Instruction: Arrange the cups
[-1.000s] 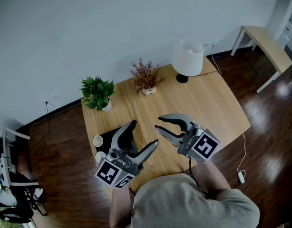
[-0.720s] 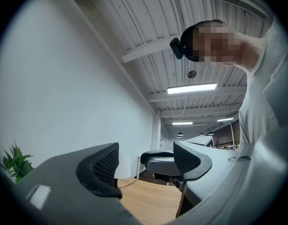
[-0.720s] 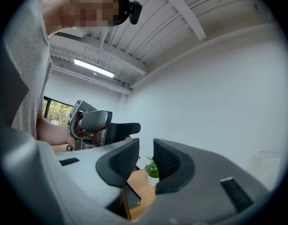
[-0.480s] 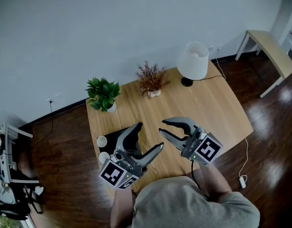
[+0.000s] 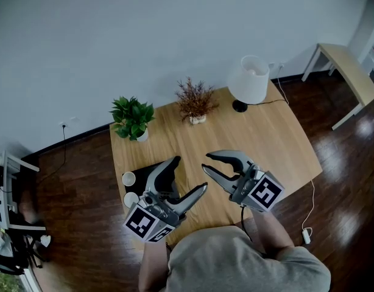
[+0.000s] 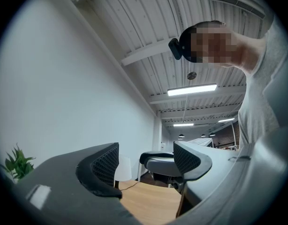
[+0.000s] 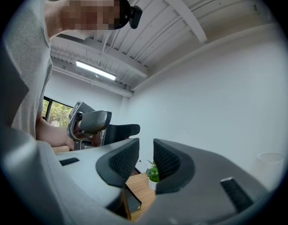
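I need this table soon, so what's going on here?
A person holds a gripper in each hand above the wooden table. The left gripper is open and empty. The right gripper is shut, with nothing between its jaws. A white cup and a second cup sit untouched by the table's left edge, so no cup has been picked up yet.

PLACE: office room | CEILING: strip light [image 6: 192, 89] is glowing under ribbed panels [image 6: 134, 18] | TABLE: wooden table [image 5: 266, 139] is carrying lamp [image 5: 248, 81] at 1 o'clock, potted plant [image 5: 132, 117] at 10 o'clock
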Demonstrator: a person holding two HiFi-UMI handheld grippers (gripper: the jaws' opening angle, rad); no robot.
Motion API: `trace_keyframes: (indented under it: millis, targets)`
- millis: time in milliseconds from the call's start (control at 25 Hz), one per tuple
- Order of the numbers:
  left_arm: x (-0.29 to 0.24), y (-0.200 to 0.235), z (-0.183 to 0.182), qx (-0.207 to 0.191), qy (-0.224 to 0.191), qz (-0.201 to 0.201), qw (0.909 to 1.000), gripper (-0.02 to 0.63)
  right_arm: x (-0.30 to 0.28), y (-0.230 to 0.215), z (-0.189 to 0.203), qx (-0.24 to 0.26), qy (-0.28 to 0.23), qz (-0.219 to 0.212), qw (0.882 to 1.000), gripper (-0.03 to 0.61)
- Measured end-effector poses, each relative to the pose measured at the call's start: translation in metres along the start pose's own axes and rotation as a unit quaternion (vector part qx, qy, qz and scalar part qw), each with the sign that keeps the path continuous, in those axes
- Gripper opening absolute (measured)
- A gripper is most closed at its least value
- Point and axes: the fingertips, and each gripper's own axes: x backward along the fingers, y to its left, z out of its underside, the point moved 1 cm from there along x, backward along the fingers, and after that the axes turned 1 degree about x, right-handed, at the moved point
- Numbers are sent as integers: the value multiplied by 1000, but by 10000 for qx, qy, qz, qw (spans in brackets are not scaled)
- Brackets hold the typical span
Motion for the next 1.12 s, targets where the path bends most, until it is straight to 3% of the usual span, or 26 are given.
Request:
trace_keyframes:
  millis: [440, 1120]
  targets:
    - [7, 4, -3, 97, -142, -40, 9998, 348, -3, 7, 0, 158, 128, -6, 9998, 91]
    - [6, 0, 3, 60, 21, -17, 10000, 348, -4, 8, -1, 103, 85, 14, 9999, 91]
